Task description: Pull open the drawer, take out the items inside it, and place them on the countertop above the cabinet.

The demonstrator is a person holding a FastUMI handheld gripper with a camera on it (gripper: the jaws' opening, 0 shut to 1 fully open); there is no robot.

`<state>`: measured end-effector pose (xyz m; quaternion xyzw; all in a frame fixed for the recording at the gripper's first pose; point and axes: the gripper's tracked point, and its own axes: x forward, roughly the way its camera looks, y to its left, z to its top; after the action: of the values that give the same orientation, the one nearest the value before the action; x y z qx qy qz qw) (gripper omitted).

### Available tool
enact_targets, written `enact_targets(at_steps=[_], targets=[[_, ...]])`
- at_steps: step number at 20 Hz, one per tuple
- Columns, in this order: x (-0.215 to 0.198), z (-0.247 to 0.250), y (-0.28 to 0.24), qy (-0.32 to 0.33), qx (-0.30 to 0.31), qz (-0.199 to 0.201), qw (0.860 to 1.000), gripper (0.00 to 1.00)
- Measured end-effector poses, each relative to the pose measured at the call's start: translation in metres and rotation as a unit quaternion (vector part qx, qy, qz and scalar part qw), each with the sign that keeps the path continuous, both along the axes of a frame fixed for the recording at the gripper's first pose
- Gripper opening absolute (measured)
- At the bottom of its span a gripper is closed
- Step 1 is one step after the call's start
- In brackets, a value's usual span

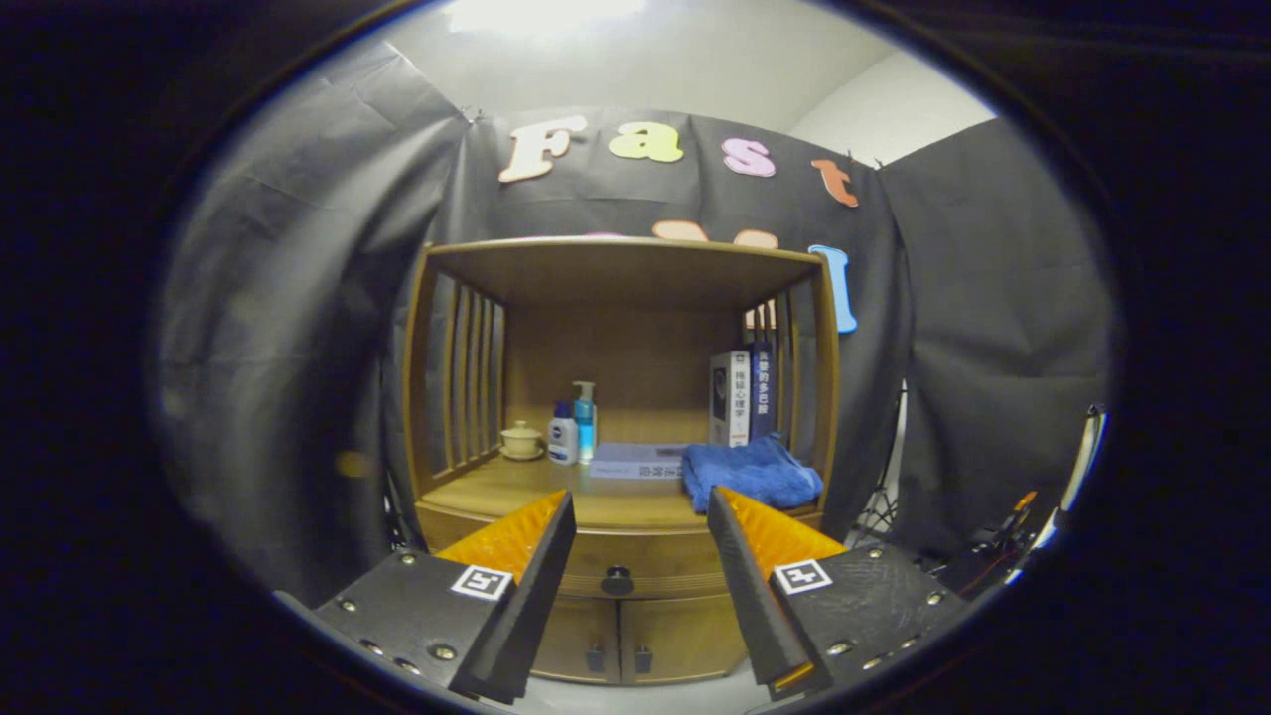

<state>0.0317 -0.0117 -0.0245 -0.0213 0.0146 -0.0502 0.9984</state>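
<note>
The gripper [640,501] hangs in front of a wooden cabinet [621,606], its jaws spread wide and holding nothing; the drawer [635,556] lies shut beyond the fingers, seen in the gap between them, with its dark round knob [617,580] centred in that gap and untouched; what the drawer holds is hidden; below the drawer two small doors [635,636] sit closed side by side, each with a little handle near the middle seam; above the drawer the countertop [516,487] forms the floor of an open shelf bay with slatted sides and a flat top board [621,260]; on the countertop, towards the left back, a pale lidded cup [520,439] stands on a saucer; just beside it to the right a small white bottle [563,441] and a taller blue pump bottle [585,421] stand upright, close together; a flat book [637,461] lies in the middle near the back; a folded blue towel [752,474] lies on the right, just beyond the right fingertip, its left edge touching or overlapping the flat book; behind the towel two upright books [740,395] lean against the right slats.
</note>
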Motion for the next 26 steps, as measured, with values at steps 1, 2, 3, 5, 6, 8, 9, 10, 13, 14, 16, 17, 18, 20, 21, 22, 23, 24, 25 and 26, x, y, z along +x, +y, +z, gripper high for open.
enact_targets(at_steps=[1,2,3,5,6,8,9,10,13,14,16,17,18,20,21,22,23,24,25,26], targets=[[0.007,-0.004,-0.001,0.002,-0.003,-0.007,1.000,0.81],[0.013,-0.012,0.000,0.007,-0.002,-0.008,1.000,0.81],[0.022,-0.020,0.004,0.015,0.002,-0.001,1.000,0.81],[0.040,-0.039,0.010,0.030,0.016,0.015,0.999,0.81],[0.049,-0.047,0.012,0.036,0.029,0.023,0.999,0.81],[0.068,-0.064,0.012,0.052,0.053,0.030,0.997,0.81],[0.077,-0.076,0.011,0.062,0.060,0.030,0.996,0.81],[0.084,-0.086,0.011,0.074,0.064,0.031,0.995,0.81],[0.106,-0.120,0.014,0.106,0.072,0.045,0.991,0.81],[0.111,-0.132,0.014,0.117,0.074,0.048,0.989,0.81],[0.121,-0.161,0.017,0.144,0.079,0.053,0.985,0.81],[0.124,-0.173,0.016,0.156,0.078,0.049,0.983,0.81],[0.129,-0.190,0.014,0.174,0.076,0.038,0.981,0.81],[0.135,-0.216,0.011,0.205,0.069,0.030,0.976,0.57],[0.137,-0.223,0.015,0.215,0.072,0.035,0.973,0.57],[0.138,-0.227,0.016,0.218,0.076,0.040,0.972,0.59],[0.140,-0.229,0.016,0.216,0.078,0.042,0.972,0.59],[0.140,-0.226,0.015,0.209,0.077,0.039,0.974,0.59],[0.146,-0.230,0.017,0.210,0.076,0.039,0.974,0.58],[0.142,-0.227,0.015,0.210,0.076,0.039,0.974,0.43]])
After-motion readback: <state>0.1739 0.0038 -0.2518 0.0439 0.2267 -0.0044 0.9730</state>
